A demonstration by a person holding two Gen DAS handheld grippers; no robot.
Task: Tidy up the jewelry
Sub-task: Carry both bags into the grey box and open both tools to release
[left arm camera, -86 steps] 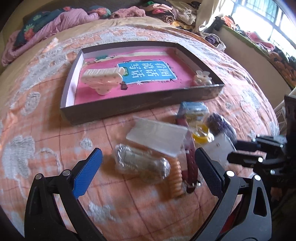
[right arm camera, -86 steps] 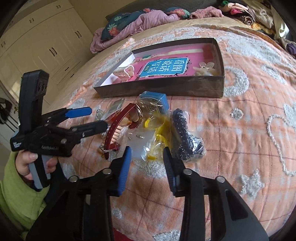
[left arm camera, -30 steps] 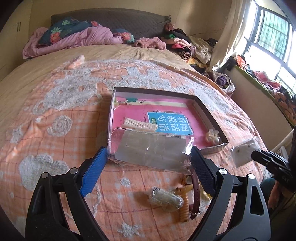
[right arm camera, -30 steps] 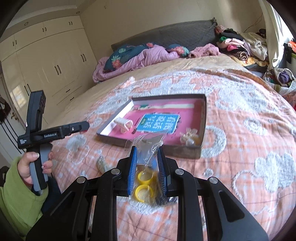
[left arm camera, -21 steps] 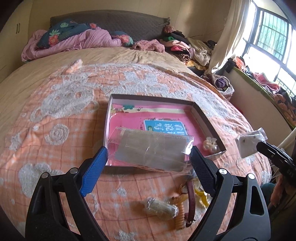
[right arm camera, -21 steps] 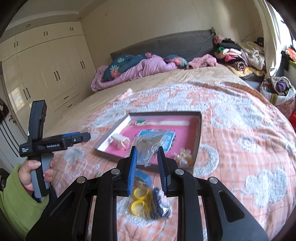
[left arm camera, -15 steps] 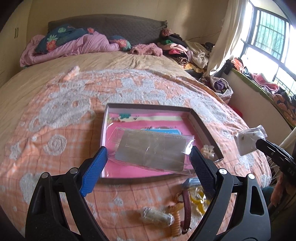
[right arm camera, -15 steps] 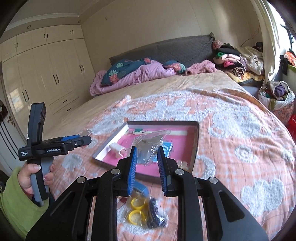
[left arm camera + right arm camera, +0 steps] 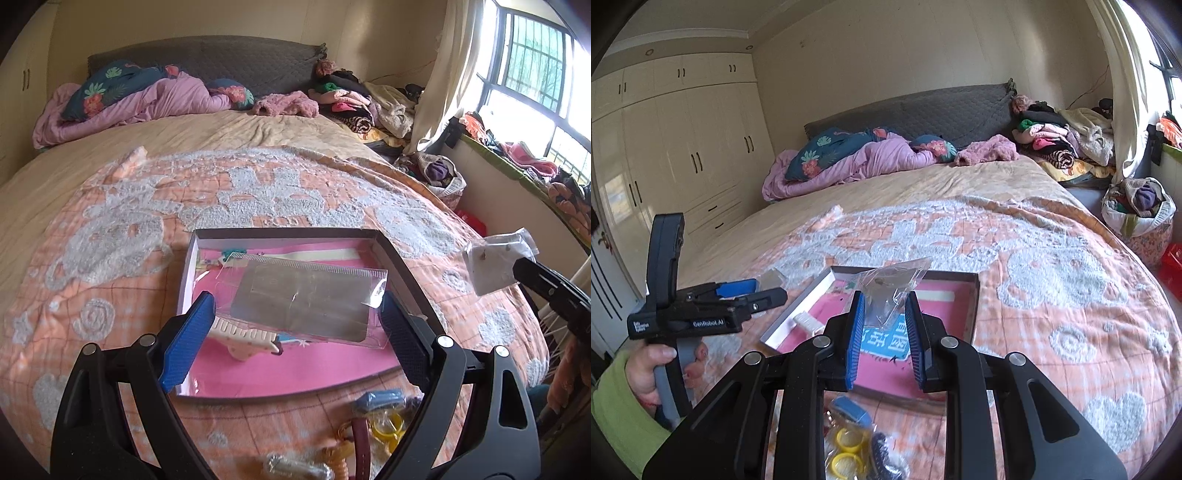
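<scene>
Bedspread (image 9: 110, 236) bears shallow box (image 9: 400, 266) holding pink book (image 9: 295, 365), comb (image 9: 243, 338).

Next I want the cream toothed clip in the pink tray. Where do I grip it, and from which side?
Probably mid-length, jaws closing across the narrow width of the cream clip, coming from above. It lies with its long side across the left wrist view, close to the left wall of the tray, which blocks a sideways approach. The clear packet hides part of it.
</scene>
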